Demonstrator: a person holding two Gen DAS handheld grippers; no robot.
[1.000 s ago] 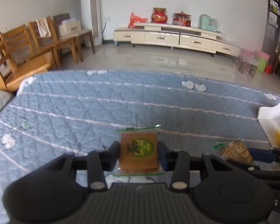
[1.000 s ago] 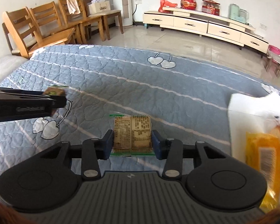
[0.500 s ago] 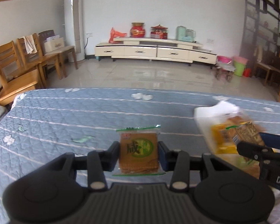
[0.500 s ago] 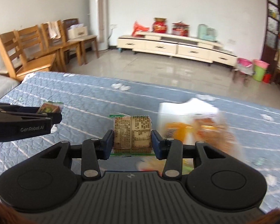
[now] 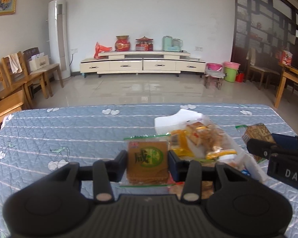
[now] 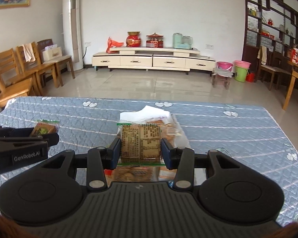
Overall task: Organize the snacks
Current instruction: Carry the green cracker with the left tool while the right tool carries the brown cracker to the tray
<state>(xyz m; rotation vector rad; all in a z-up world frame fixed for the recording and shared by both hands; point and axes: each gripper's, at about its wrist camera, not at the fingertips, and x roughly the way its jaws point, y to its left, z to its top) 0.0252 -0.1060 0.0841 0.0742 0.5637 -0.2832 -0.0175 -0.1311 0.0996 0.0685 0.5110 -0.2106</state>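
Note:
My left gripper [image 5: 148, 161] is shut on a brown cracker packet [image 5: 148, 158] with a green label, held above the blue quilt [image 5: 69, 130]. My right gripper [image 6: 141, 148] is shut on a second cracker packet [image 6: 141, 142], printed back side facing me. Both hang over a white bag [image 5: 168, 119] filled with wrapped snacks [image 5: 204, 138]; in the right wrist view the white bag [image 6: 147, 113] lies just beyond and beneath the held packet. The right gripper with its packet [image 5: 256, 132] enters the left wrist view at the right edge, and the left gripper [image 6: 43, 136] enters the right wrist view from the left.
The quilt covers a wide flat surface with a far edge [image 5: 129, 106]. Wooden chairs [image 5: 19, 79] stand at the left, a low TV cabinet [image 5: 141, 63] at the back wall, plastic buckets [image 5: 230, 71] and a wooden table [image 5: 292, 81] at the right.
Both grippers, each keeping its packet, have risen and swung right across the quilt until the white snack bag lies in front of and under them.

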